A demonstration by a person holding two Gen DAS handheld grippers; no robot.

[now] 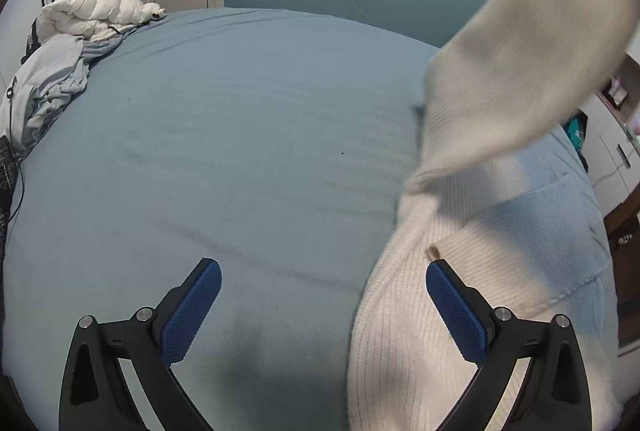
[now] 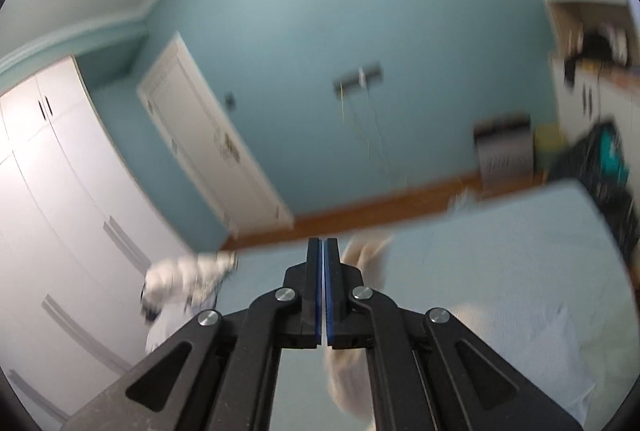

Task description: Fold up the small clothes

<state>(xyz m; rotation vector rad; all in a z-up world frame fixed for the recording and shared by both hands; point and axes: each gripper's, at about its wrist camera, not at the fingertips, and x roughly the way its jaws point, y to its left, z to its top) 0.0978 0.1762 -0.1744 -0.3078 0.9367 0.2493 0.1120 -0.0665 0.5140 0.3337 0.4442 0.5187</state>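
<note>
A cream ribbed knit sweater (image 1: pixel 460 311) lies on the right side of the blue bed (image 1: pixel 240 131). One sleeve (image 1: pixel 520 51) is lifted high toward the upper right and is blurred. My left gripper (image 1: pixel 323 267) hovers open low over the bed, with its right finger (image 1: pixel 452 295) over the sweater's edge and nothing between the pads. In the right wrist view my right gripper (image 2: pixel 323 243) is raised well above the bed, jaws pressed together. The cream sleeve (image 2: pixel 366 255) hangs from its tips down behind the right finger.
A white puffy jacket (image 1: pixel 100 11) and grey-blue clothes (image 1: pixel 52 79) are piled at the bed's far left corner. A pale blue garment with a pocket (image 1: pixel 560 231) lies beside the sweater. White wardrobe (image 2: pixel 60 191), door (image 2: pixel 208 151) and cluttered shelves (image 2: pixel 600 151) surround the bed.
</note>
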